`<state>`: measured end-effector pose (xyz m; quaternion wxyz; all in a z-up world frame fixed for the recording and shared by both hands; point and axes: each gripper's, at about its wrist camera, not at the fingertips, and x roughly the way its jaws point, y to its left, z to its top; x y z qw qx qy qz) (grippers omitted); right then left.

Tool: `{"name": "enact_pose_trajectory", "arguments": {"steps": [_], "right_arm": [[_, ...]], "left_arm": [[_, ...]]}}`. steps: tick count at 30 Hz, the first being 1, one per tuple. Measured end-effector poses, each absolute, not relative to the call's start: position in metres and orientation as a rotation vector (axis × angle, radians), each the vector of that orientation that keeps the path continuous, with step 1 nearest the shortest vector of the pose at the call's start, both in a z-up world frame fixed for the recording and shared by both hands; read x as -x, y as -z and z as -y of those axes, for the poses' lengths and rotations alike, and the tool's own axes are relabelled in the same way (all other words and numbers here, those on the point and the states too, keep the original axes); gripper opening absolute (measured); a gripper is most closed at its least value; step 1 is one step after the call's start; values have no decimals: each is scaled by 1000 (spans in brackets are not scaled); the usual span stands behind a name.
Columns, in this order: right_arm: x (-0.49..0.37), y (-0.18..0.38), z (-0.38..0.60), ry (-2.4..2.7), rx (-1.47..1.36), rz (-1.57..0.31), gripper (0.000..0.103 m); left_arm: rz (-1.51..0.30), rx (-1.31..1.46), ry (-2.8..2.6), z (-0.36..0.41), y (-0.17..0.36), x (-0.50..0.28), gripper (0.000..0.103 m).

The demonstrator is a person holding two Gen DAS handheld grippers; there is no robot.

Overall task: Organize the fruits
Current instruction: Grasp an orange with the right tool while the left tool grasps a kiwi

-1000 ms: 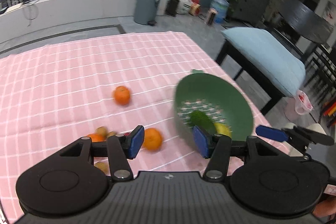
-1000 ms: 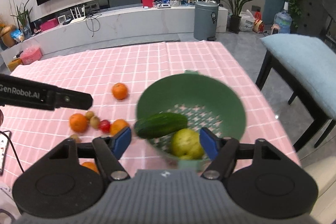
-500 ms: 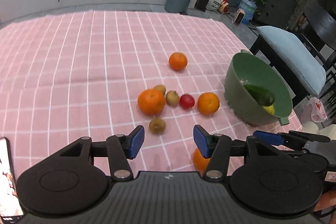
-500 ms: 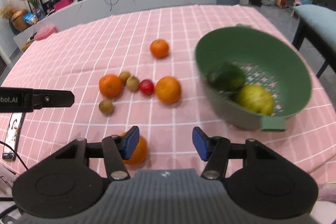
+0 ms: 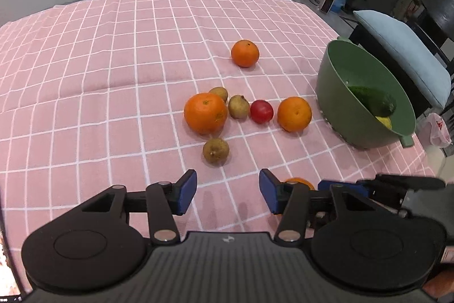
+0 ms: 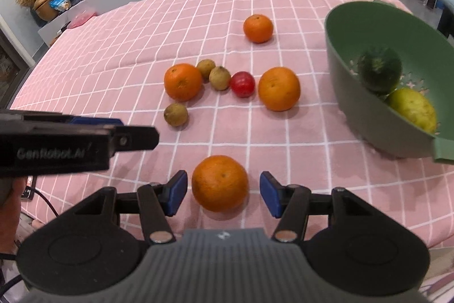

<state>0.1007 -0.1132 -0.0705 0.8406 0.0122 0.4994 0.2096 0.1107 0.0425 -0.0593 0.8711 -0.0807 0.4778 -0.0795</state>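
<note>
A green bowl (image 6: 340, 27) stands at the table's right edge, holding a cucumber (image 6: 378, 68) and a yellow-green fruit (image 6: 412, 108); it also shows in the left wrist view (image 5: 334, 93). Several oranges, brown kiwis and a red fruit (image 6: 242, 83) lie loose on the pink checked cloth. My right gripper (image 6: 223, 190) is open, its blue pads either side of the nearest orange (image 6: 220, 182) without touching it. My left gripper (image 5: 227, 190) is open and empty, just short of a kiwi (image 5: 215, 150).
A cushioned bench (image 5: 403, 47) stands beyond the table's right edge. A phone (image 5: 8, 286) lies at the near left. My left gripper's side (image 6: 71, 144) crosses the right wrist view. A far orange (image 5: 245, 53) sits alone.
Both grippers pulled back from the bowl and swung left over the loose fruit. The nearest orange now sits between my right gripper's open pads. The bowl stays at the right edge.
</note>
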Motion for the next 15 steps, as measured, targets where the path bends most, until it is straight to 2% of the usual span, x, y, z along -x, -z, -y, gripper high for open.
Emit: {"name": "enact_pose_trajectory", "arguments": {"steps": [7,9,11,15], "right_arm": [[-109,80,114,-453,-59,-1076,53],[-109,81,113,-463,-61,-1075,51],[-110,82,113,-484,-70,-1073,44],[-108,81,112,-493,-59,-1067,44]], "left_arm": [[-1023,124,154,-33,76,-137,44],[-1035,125,140,-33,82,-141,41],[-1039,121,133,-34,85,-143,40],[-1042,135,129,-35,89,-148,36]]}}
